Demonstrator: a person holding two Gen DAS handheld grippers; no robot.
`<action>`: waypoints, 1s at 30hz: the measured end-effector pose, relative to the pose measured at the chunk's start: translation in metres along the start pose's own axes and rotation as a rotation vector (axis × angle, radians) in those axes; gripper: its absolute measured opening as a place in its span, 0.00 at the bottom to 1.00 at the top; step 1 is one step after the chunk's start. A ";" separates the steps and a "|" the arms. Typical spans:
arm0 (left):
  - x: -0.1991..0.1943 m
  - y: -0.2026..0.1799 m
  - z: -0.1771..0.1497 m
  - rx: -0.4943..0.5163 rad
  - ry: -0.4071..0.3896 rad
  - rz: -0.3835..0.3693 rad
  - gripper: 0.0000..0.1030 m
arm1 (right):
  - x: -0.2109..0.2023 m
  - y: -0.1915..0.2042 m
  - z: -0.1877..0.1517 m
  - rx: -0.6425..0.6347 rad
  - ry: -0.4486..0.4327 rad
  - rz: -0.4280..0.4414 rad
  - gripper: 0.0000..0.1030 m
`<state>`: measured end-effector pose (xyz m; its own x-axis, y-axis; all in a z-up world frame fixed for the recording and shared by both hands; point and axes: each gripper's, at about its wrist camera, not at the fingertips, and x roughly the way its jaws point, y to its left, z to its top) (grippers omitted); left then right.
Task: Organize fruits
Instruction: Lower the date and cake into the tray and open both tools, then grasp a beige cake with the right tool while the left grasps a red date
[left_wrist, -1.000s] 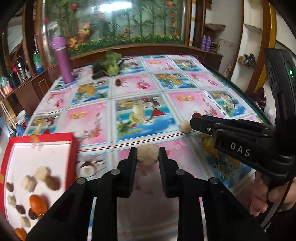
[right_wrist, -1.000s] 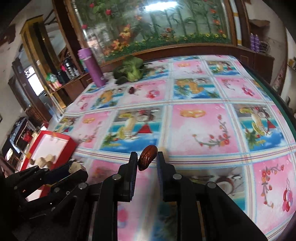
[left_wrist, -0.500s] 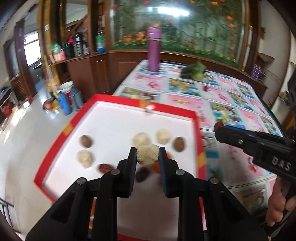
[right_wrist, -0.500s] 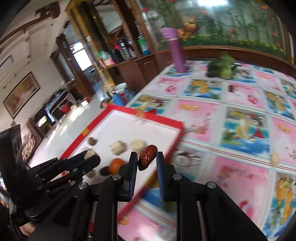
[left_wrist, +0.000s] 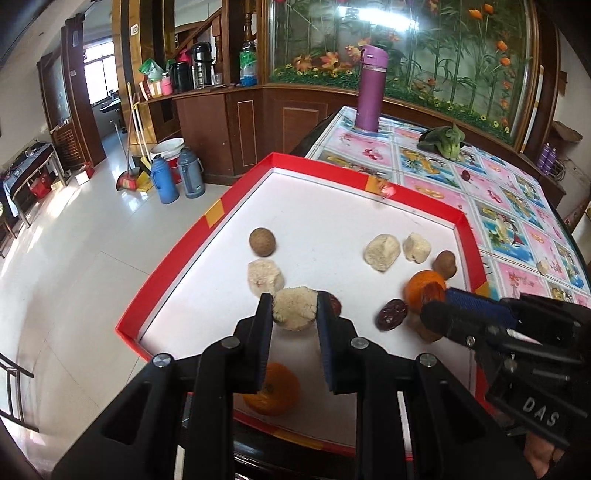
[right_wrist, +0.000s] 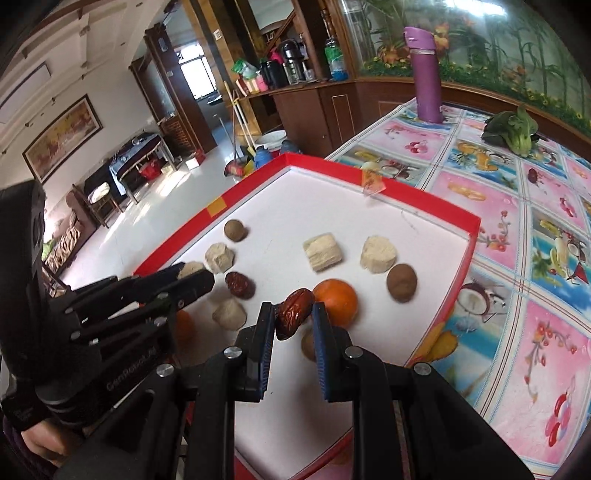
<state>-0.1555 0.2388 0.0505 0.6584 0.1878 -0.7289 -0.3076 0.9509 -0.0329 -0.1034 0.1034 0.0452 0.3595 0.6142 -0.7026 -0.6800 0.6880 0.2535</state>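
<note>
Item 1: pale crumbly lump (left_wrist: 295, 308), pinched between the closed jaws of the left hand-held gripper (left_wrist: 294, 314), poised over the near-left part of the red tray (left_wrist: 334, 172).

Item 2: red date (right_wrist: 293, 314), wrinkled and tilted, clamped by the narrowly closed right hand-held gripper (right_wrist: 294, 319), over the tray's near middle, just beside an orange (right_wrist: 338, 302).

Step in hand, as judged: delivery. Both pieces are carried over the tray and not yet let go. The next move calls for lowering each to a bare white patch, clear of the pieces already there, then parting the jaws; the round pieces may roll if dropped from height.

Container: red tray with white floor, at the left end of the desk (right_wrist: 517, 206). Contents visible from the right wrist:
- a round brown fruit (right_wrist: 235, 230) far left and a second brown fruit (right_wrist: 401, 282) to the right
- several pale chunks, among them a ridged block (right_wrist: 323, 253) and a rounded one (right_wrist: 378, 254)
- a dark date (right_wrist: 240, 285) lying loose
- a second orange (left_wrist: 273, 391), near edge, seen from the left wrist

Still outside: a small pale piece (left_wrist: 543, 266) on the desk's patterned cloth to the right, and a dark fruit (right_wrist: 532, 174) farther off. Also on the desk: purple flask (right_wrist: 424, 74), leafy greens (right_wrist: 513, 129).
</note>
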 end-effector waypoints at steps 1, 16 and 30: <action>0.002 0.001 0.000 -0.004 0.006 0.002 0.25 | 0.002 0.001 -0.001 -0.003 0.006 0.002 0.19; 0.011 0.015 -0.007 -0.043 0.065 0.026 0.42 | -0.003 0.013 -0.013 -0.068 0.024 0.070 0.42; 0.002 0.005 -0.003 -0.036 0.054 0.025 0.56 | -0.039 -0.036 -0.018 0.031 -0.071 0.045 0.43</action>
<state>-0.1576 0.2434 0.0472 0.6125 0.1974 -0.7654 -0.3493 0.9362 -0.0381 -0.1047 0.0476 0.0519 0.3744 0.6696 -0.6414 -0.6765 0.6703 0.3049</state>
